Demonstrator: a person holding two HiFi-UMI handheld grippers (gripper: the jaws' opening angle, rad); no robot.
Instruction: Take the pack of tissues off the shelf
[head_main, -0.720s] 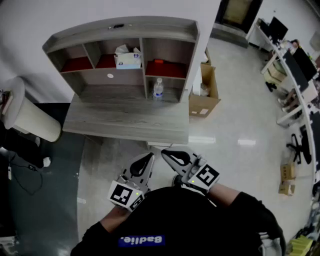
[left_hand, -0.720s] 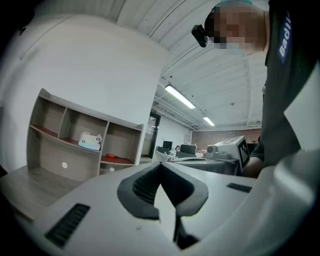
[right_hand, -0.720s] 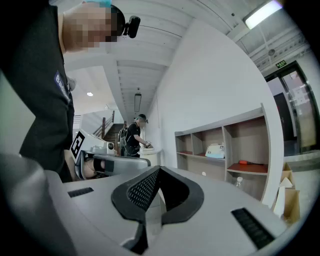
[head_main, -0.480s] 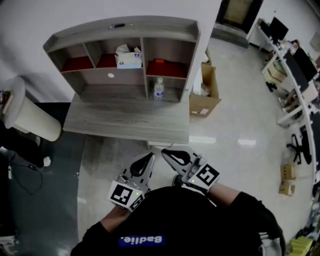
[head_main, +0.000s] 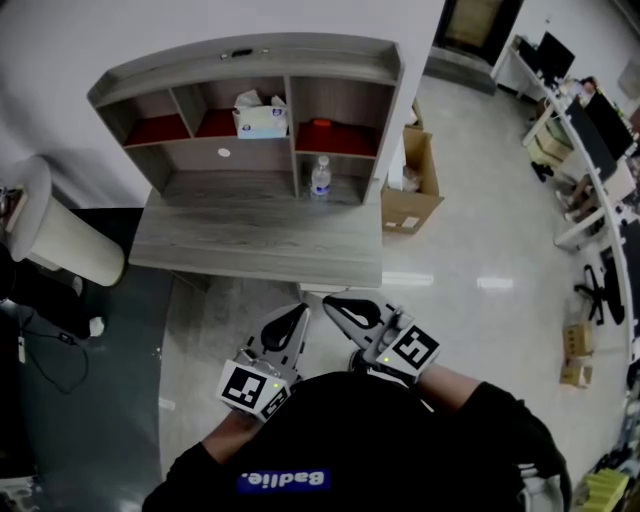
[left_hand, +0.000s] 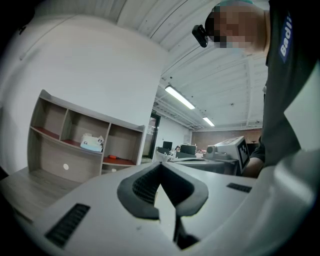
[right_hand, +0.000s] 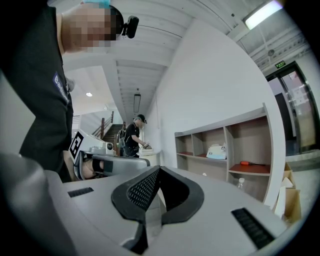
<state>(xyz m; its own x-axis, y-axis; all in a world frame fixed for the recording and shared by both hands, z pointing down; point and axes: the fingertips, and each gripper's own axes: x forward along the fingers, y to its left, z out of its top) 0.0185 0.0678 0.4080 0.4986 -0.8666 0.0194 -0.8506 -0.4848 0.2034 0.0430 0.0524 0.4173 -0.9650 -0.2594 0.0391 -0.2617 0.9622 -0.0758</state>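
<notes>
Pack of tissues (head_main: 262, 119) seated in the upper middle compartment of the shelf (head_main: 240, 62), well ahead of both pairs of jaws and touched by neither. Left gripper (left_hand: 159, 172) held low, close to the person's body, jaws pressed fully together with nothing between the dark ribbed pads. Right gripper (right_hand: 157, 176) just beside it, likewise closed tip to tip and empty. From the left jaws, tissues up and off to the left; from the right jaws, up and off to the right. Clear water bottle (head_main: 321, 177) upright in the lower right compartment, below and right of the tissues, also well ahead of the jaws. Orange-handled tool (right_hand: 248, 163) lying in the upper right compartment, just right of the pack. Grey wooden desk top (head_main: 250, 240) stretching between jaws and shelf. Open cardboard box (head_main: 408, 190) on the floor ahead and to the right of the right jaws, beside the shelf's end. Second person (right_hand: 132, 132) standing far beyond the right jaws, to their left.
</notes>
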